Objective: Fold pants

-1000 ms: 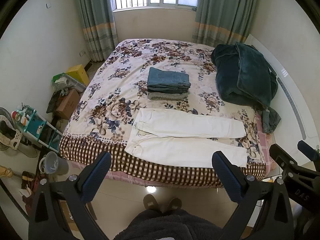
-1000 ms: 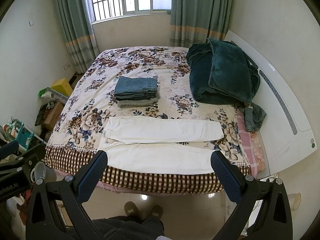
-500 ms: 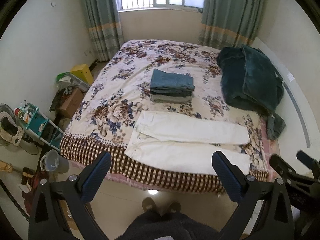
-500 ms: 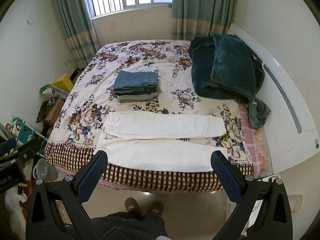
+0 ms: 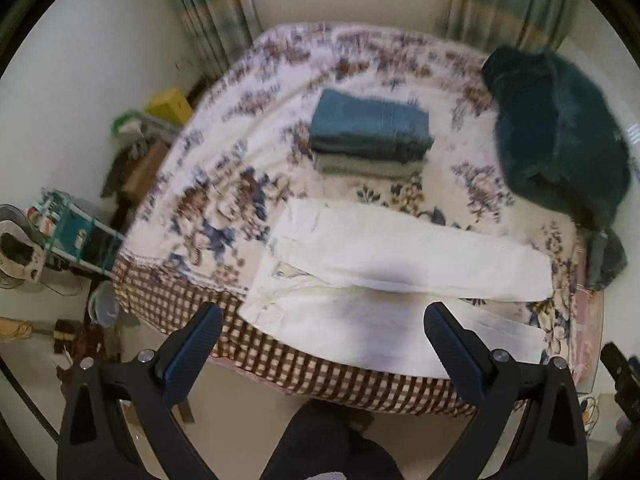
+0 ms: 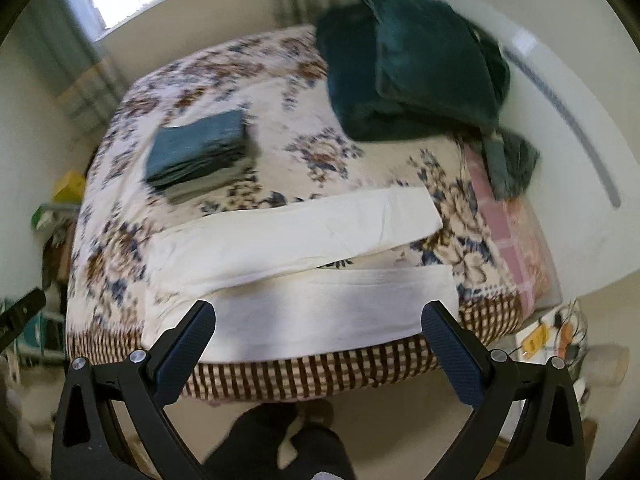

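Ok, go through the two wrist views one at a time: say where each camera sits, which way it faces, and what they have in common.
Left wrist: sits on the left gripper, open, looking forward over the bed's foot at the white pants; the person's dark-clothed leg shows below.
Right wrist: sits on the right gripper, open, facing the same bed toward the pants' leg ends; dark clothing shows below.
Shared: the pants, the folded jeans stack, the dark green blanket and the floral bedspread.

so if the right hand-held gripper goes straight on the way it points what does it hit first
Probably the near leg of the white pants at the bed's edge; the open right hand-held gripper frames it, though depth is unclear.
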A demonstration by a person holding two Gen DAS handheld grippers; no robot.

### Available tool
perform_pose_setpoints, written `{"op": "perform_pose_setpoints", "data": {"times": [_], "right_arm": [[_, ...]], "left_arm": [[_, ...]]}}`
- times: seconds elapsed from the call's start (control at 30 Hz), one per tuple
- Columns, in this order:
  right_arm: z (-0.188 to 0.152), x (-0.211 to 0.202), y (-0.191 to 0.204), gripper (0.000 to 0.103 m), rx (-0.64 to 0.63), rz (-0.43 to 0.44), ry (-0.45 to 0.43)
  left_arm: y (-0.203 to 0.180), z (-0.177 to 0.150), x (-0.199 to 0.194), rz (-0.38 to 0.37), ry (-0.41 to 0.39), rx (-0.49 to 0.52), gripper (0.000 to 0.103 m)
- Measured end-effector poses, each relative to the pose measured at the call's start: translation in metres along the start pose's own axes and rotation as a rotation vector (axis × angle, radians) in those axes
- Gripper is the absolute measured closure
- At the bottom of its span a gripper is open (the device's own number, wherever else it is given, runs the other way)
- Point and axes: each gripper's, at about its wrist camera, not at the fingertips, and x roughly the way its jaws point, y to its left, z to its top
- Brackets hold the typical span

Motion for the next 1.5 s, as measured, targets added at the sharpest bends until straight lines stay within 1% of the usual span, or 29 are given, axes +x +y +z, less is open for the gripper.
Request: {"op": "perform_pose_setpoints", "data": {"times": [0.1, 0.23, 0.3, 0.33, 0.37, 0.4, 0.47, 0.5, 0.53, 0.63, 0.73, 0.8, 0.83, 0.87, 0.9, 0.97, 1.0, 1.03, 1.07, 1.1, 1.13, 1.17, 1.2, 1.23, 1.3, 1.37, 1.47, 1.5], "right_arm": [[0.041, 0.077, -0.012, 0.0, 0.072, -0.037, 0.053], [0.094, 0.193, -0.022, 0.0, 0.167, -0.091, 0.136], [0.118, 0.256, -0.028, 0.0, 0.223, -0.106, 0.182], [0.129, 0.288, -0.032, 0.0, 0.252, -0.115, 0.211], [0.136, 0.314, -0.035, 0.0, 0.283, -0.114, 0.23], [0.145, 0.345, -0.038, 0.0, 0.315, -0.119, 0.253], [0.157, 0.398, -0.046, 0.0, 0.366, -0.136, 0.303], [0.161, 0.423, -0.051, 0.0, 0.395, -0.126, 0.323], [0.164, 0.447, -0.057, 0.0, 0.423, -0.142, 0.348], [0.174, 0.51, -0.073, 0.0, 0.515, -0.168, 0.391], [0.185, 0.562, -0.091, 0.0, 0.615, -0.193, 0.409], [0.189, 0.588, -0.101, 0.0, 0.666, -0.224, 0.421], [0.19, 0.6, -0.105, 0.0, 0.699, -0.22, 0.422], [0.19, 0.613, -0.109, 0.0, 0.739, -0.219, 0.424], [0.188, 0.623, -0.113, 0.0, 0.767, -0.22, 0.431], [0.182, 0.639, -0.116, 0.0, 0.811, -0.221, 0.449], [0.179, 0.644, -0.117, 0.003, 0.831, -0.211, 0.445], [0.177, 0.646, -0.117, 0.005, 0.842, -0.21, 0.435], [0.175, 0.645, -0.115, 0.014, 0.846, -0.211, 0.416], [0.173, 0.642, -0.113, 0.031, 0.844, -0.21, 0.396], [0.173, 0.639, -0.111, 0.043, 0.833, -0.209, 0.377], [0.172, 0.635, -0.107, 0.067, 0.82, -0.203, 0.365], [0.171, 0.631, -0.102, 0.088, 0.808, -0.18, 0.356], [0.169, 0.627, -0.098, 0.094, 0.801, -0.161, 0.345], [0.167, 0.614, -0.089, 0.098, 0.771, -0.14, 0.311], [0.161, 0.596, -0.082, 0.098, 0.741, -0.107, 0.269], [0.142, 0.564, -0.077, 0.099, 0.71, -0.047, 0.237], [0.139, 0.554, -0.073, 0.099, 0.706, -0.031, 0.233]], "left_arm": [[-0.017, 0.033, 0.061, 0.02, 0.071, -0.012, 0.0], [-0.042, 0.085, 0.176, 0.029, 0.217, -0.048, 0.0], [-0.053, 0.103, 0.228, 0.029, 0.289, -0.077, 0.0], [-0.055, 0.11, 0.247, 0.032, 0.314, -0.089, 0.0], [-0.059, 0.12, 0.28, 0.033, 0.345, -0.115, 0.0], [-0.061, 0.127, 0.304, 0.032, 0.368, -0.13, 0.0], [-0.065, 0.139, 0.35, 0.056, 0.409, -0.165, 0.0], [-0.067, 0.144, 0.374, 0.064, 0.435, -0.185, 0.0], [-0.067, 0.148, 0.398, 0.068, 0.462, -0.212, 0.0], [-0.065, 0.156, 0.457, 0.076, 0.53, -0.291, 0.0], [-0.061, 0.161, 0.5, 0.1, 0.569, -0.338, 0.0], [-0.059, 0.16, 0.518, 0.129, 0.588, -0.345, 0.0], [-0.056, 0.156, 0.526, 0.146, 0.6, -0.351, 0.001], [-0.053, 0.152, 0.53, 0.156, 0.599, -0.36, 0.004], [-0.05, 0.148, 0.53, 0.167, 0.58, -0.367, 0.012], [-0.044, 0.142, 0.522, 0.15, 0.529, -0.388, 0.024], [-0.041, 0.14, 0.517, 0.149, 0.501, -0.396, 0.045], [-0.036, 0.136, 0.505, 0.155, 0.455, -0.407, 0.069], [-0.032, 0.132, 0.496, 0.164, 0.436, -0.417, 0.077], [-0.027, 0.127, 0.488, 0.137, 0.416, -0.441, 0.084], [-0.023, 0.122, 0.479, 0.088, 0.391, -0.464, 0.098], [-0.02, 0.118, 0.47, 0.07, 0.371, -0.473, 0.098], [-0.02, 0.113, 0.458, 0.057, 0.344, -0.468, 0.099], [-0.019, 0.11, 0.448, 0.054, 0.326, -0.459, 0.1], [-0.017, 0.099, 0.414, 0.037, 0.27, -0.457, 0.1], [-0.011, 0.09, 0.384, 0.015, 0.233, -0.463, 0.1], [0.008, 0.067, 0.323, -0.044, 0.164, -0.499, 0.1], [0.01, 0.063, 0.31, -0.061, 0.148, -0.506, 0.1]]}}
